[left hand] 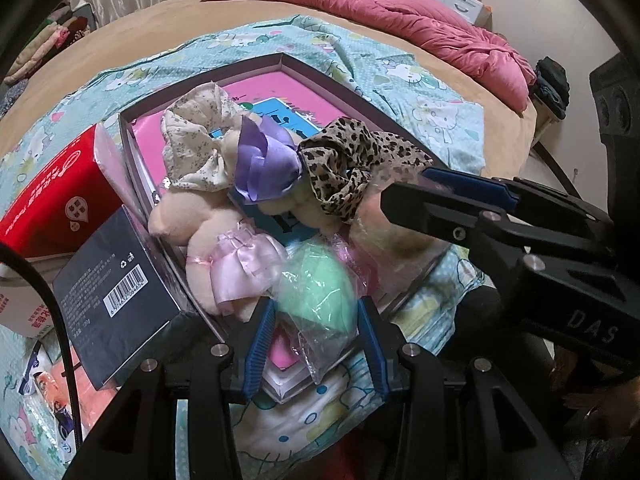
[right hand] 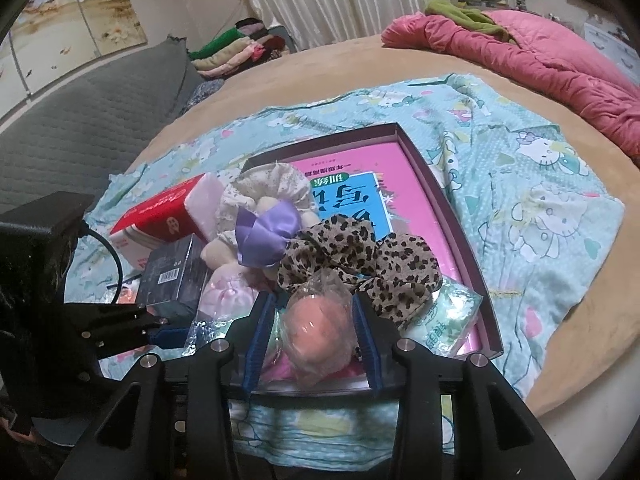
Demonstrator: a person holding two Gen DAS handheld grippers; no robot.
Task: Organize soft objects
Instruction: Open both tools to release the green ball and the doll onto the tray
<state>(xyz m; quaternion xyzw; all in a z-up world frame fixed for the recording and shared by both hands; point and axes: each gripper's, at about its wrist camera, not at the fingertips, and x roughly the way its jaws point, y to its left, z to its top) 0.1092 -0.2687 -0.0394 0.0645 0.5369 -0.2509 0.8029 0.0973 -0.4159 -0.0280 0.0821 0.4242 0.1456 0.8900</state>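
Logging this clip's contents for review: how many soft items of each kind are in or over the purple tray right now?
Scrunchies: 3 (floral, purple satin, leopard print)
Wrapped sponge puffs: 2 (green, peach)
Plush doll in pink skirt: 1
Tissue pack: 1
Total: 7

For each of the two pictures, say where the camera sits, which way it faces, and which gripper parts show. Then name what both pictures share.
Left wrist view: sits on the left gripper, looking steeply down at the bagged green sponge between its fingers; the right gripper enters from the right.
Right wrist view: sits on the right gripper, facing down at the bagged peach sponge; the left gripper shows at left.
Shared: the purple-rimmed box, leopard scrunchie, purple bow, red tissue pack.
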